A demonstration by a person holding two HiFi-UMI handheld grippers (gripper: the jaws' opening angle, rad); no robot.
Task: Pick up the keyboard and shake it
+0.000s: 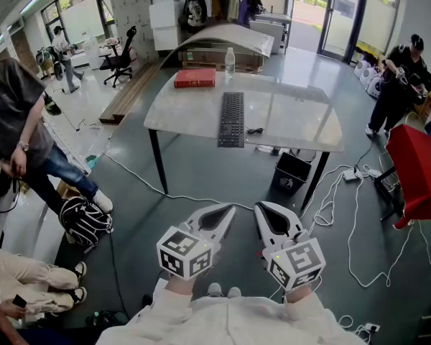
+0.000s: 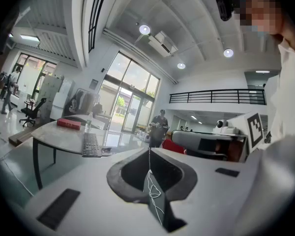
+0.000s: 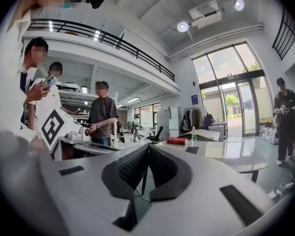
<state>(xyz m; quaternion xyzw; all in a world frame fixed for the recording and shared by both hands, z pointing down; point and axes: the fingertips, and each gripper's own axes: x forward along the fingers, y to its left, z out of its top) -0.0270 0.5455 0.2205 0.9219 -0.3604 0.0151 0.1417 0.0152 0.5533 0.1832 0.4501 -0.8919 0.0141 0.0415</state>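
Left claw (image 1: 226,209): jaws pressed tip to tip with nothing between them. It is held low in front of the person, well short of the keyboard.
Right claw (image 1: 263,207): also closed and empty. It sits just beside the left claw and about as far from the keyboard.
Gap: bare floor and the tabletop's (image 1: 291,113) near edge lie between both claws and the keyboard, so nothing is touching yet.
Keyboard (image 1: 231,119): lies flat on the tabletop, straight ahead of the claws. Its near short end sits close to the tabletop's front edge.
Long axis: runs away from the person, so the short end faces the claws and the two long sides lie to left and right.
Nearer claw: the keyboard lines up almost with the left claw's tip, so the left seems slightly nearer, though the difference is small.
Coming move: probably step forward and open both claws. A grip on each long side looks natural, one claw per side.
Red book (image 1: 195,78): past the keyboard's far end, off to its left.
Bottle (image 1: 230,62): upright, farther back than the keyboard's far end and just right of the book.
Progress: the pick-up has not begun.
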